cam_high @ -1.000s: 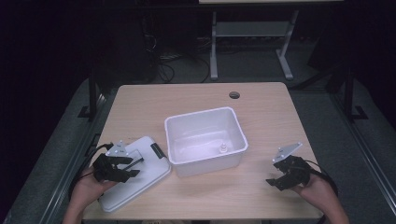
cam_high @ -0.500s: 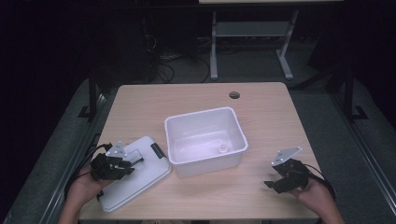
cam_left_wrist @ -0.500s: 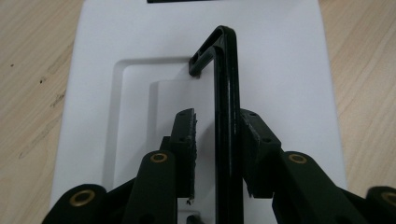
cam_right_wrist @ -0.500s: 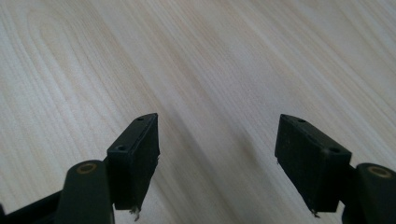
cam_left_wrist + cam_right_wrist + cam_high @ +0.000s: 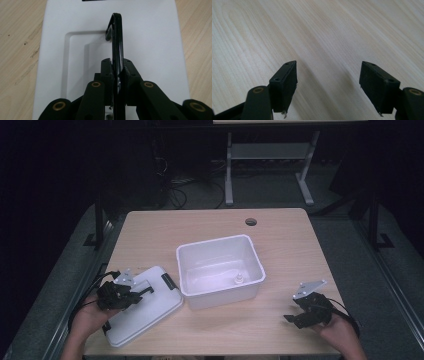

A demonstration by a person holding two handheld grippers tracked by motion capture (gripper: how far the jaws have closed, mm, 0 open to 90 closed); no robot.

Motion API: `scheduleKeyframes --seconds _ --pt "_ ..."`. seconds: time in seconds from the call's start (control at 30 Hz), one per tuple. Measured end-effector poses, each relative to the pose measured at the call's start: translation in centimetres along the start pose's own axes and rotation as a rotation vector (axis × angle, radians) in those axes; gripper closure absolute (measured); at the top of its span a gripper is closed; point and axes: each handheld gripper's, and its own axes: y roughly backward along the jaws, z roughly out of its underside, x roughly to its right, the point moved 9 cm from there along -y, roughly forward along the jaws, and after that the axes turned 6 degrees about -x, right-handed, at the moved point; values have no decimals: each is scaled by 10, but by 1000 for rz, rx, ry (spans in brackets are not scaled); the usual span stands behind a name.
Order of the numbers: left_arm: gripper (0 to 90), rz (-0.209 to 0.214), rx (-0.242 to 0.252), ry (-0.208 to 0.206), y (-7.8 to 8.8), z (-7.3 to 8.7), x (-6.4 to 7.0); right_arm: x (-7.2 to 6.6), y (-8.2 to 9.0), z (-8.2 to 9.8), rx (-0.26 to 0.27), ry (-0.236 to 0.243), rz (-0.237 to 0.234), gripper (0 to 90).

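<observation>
The left gripper (image 5: 131,296) sits over the near-left part of the table (image 5: 300,250), its jaws pinched tight on the black handle (image 5: 117,45) of the white lid (image 5: 147,312). In the left gripper view the handle stands up on edge between the pads and runs straight away from the gripper, along the lid's long axis. The lid lies flat on the wood, just left of the open white tub (image 5: 220,270), its far right corner close to the tub's wall; whether they touch is hard to tell from above. So the tub lies to the right and slightly farther off from the lid, and the left hand is clearly the nearer one for carrying the lid across.

The right gripper (image 5: 328,85) hangs over bare wood at the near-right corner, well apart from the tub, jaws spread with nothing between them. A small pale object (image 5: 239,280) rests inside the tub, too small to identify.

Compared with a second ago, the left jaws have just been closing and now clamp the handle, while lid and tub lie where they did. The right hand has drifted slightly nearer the table's front edge.
</observation>
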Motion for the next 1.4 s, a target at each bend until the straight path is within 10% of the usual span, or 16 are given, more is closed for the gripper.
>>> scheduleKeyframes --seconds 0.73,1.4 --pt "838 24 13 12 2 2 -10 -6 -9 3 6 -12 -21 299" --pt "839 1 39 -22 37 -7 -9 -1 5 0 62 -31 -5 283"
